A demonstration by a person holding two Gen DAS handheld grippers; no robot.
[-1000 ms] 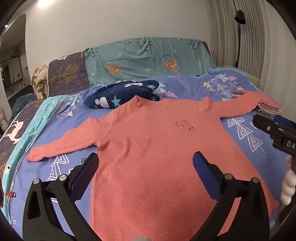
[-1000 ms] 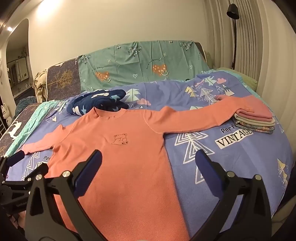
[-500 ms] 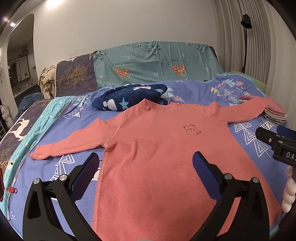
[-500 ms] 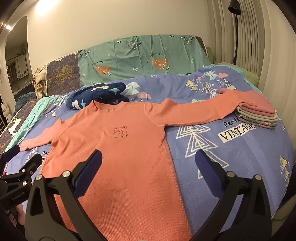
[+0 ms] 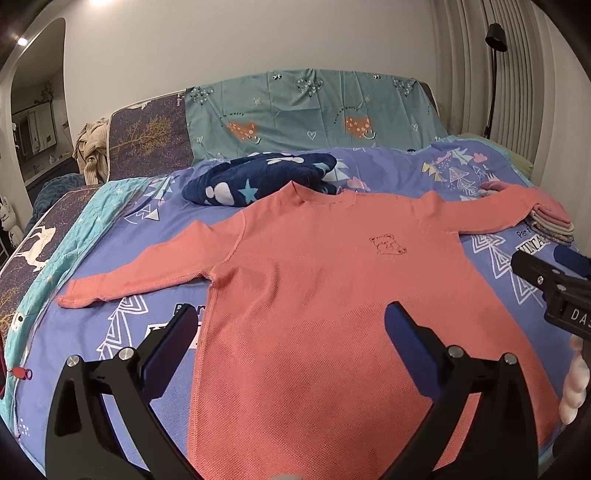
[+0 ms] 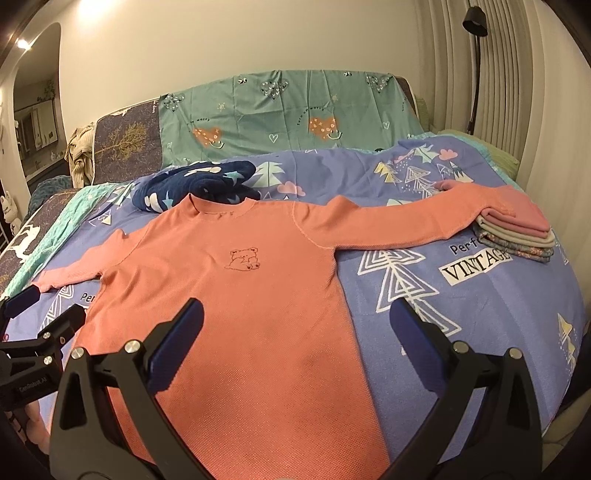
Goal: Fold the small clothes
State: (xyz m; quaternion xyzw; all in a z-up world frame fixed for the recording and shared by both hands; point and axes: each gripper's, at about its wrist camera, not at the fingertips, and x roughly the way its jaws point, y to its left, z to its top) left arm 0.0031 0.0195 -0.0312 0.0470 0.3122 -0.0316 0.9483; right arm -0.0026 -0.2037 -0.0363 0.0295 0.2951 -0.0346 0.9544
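Bare bedspread point(image 6: 461, 314) right of the shirt point(image 6: 258, 295); folded pile point(image 6: 517, 236) under its cuff, navy blanket point(image 6: 195, 184) behind collar

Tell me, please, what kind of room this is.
Most likely a bedroom at home. The coral shirt lies spread on a bed with a purple patterned cover, a teal pillowcase stands behind it, and a floor lamp is by the wall.

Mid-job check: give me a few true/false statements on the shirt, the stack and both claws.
1. The orange shirt lies spread flat, front up. True.
2. Its sleeve end rests on the folded stack. True.
3. The left claw is shut on the hem. False: it is open and holds nothing.
4. The right claw is open. True.
5. The navy blanket covers the shirt's bear print. False: it lies beyond the collar.
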